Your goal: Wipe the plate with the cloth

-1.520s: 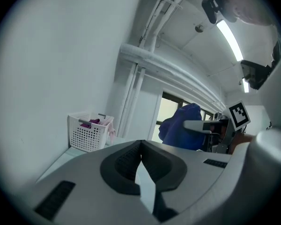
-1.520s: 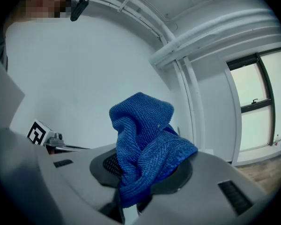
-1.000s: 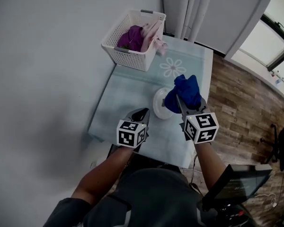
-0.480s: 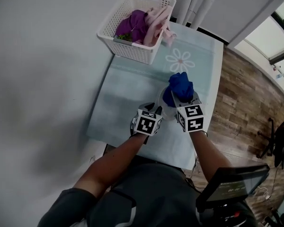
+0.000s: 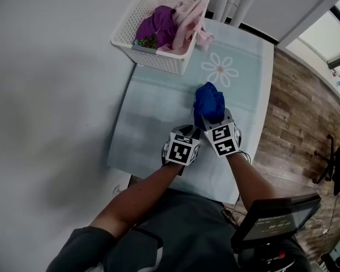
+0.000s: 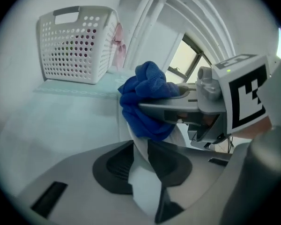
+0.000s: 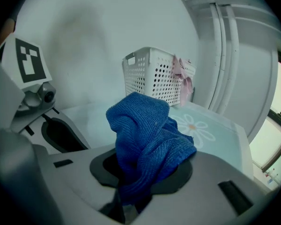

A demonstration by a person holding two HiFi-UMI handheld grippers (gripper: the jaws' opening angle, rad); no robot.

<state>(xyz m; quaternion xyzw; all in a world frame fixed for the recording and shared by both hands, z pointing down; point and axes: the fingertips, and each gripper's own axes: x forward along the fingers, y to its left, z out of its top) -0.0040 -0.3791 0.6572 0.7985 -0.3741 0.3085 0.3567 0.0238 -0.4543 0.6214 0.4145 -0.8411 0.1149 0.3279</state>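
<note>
White plate (image 6: 143, 186) (mostly hidden) under cloth (image 5: 209, 102)

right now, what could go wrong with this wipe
The left gripper has just been closing its jaws with only the rim of the plate between them; pressed on, it might tip or slip. The cloth is bunched in the right gripper, so hard jaw tips may scrape the plate.

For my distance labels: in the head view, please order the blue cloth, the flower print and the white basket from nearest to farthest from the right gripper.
1. The blue cloth, held in the right gripper jaws.
2. The flower print, on the table cover beyond the cloth.
3. The white basket, at the far left corner.
</note>
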